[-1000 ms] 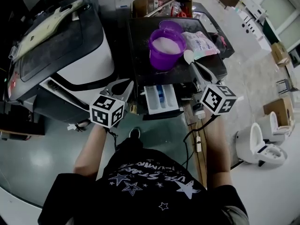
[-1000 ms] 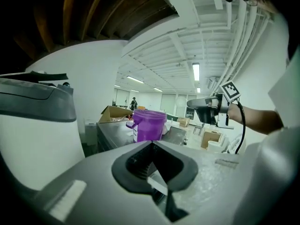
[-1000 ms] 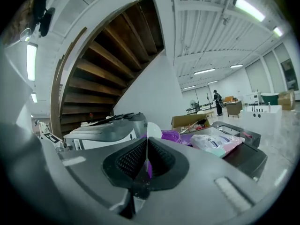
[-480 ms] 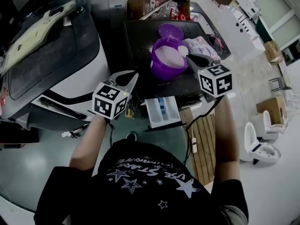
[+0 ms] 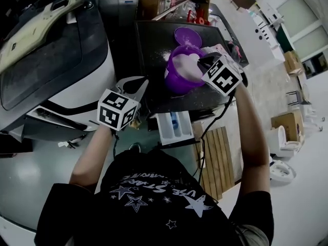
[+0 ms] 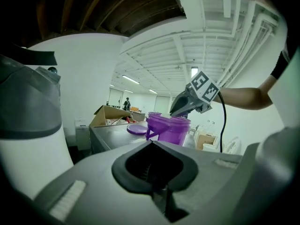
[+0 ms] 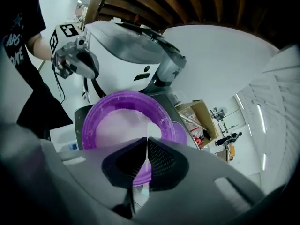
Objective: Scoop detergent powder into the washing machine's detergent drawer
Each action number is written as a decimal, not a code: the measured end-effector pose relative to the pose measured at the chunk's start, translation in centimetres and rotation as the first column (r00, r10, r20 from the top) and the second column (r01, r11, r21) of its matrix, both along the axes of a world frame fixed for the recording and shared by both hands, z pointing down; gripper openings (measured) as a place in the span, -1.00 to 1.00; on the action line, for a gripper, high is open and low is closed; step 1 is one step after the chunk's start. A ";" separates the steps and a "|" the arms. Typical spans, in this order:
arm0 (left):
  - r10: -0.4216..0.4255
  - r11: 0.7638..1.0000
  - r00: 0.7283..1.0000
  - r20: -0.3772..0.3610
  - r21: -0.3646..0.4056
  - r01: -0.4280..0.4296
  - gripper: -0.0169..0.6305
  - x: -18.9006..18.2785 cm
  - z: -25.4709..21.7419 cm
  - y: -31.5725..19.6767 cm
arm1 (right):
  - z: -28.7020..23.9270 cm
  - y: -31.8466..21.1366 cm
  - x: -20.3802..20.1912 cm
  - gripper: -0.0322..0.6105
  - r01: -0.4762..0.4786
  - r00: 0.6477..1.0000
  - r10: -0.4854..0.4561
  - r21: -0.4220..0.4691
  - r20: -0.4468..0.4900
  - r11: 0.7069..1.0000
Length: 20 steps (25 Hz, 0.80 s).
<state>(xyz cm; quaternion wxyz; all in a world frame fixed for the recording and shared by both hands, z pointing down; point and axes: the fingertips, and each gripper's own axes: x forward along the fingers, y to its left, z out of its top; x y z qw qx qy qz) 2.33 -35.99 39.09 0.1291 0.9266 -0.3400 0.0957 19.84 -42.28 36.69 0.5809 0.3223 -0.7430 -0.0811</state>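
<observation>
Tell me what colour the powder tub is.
The tub is purple, clearest in the right gripper view.

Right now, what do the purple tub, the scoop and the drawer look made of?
Purple tub: probably plastic; the evenly coloured wall looks slightly translucent, and the moulded rim is dusted with powder.
Scoop: thin white plastic by its look, smooth and matte.
Drawer: white moulded plastic, with a blue insert in one compartment.

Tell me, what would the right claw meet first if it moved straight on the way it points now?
Most likely the white powder in the purple tub: the right claw, shut on a thin white scoop, points into the tub's open mouth. Depth is unclear.
</observation>
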 end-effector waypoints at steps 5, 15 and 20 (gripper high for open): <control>0.006 1.000 1.000 0.004 -0.008 -0.006 -0.95 -0.2 0.5 -0.4 | 2.0 -1.8 0.2 -0.80 0.030 0.991 -0.040 -0.080 -0.130 0.996; 0.022 1.000 1.000 -0.002 -0.017 -0.022 -0.95 -0.7 1.1 -1.2 | 4.2 -0.9 -0.3 -0.80 0.022 0.975 -0.079 -0.262 -0.208 0.965; 0.024 1.000 0.999 0.041 -0.003 -0.023 -0.95 -0.9 1.5 -1.6 | 3.8 -0.7 -0.3 -0.80 0.023 0.977 -0.083 -0.291 -0.195 0.956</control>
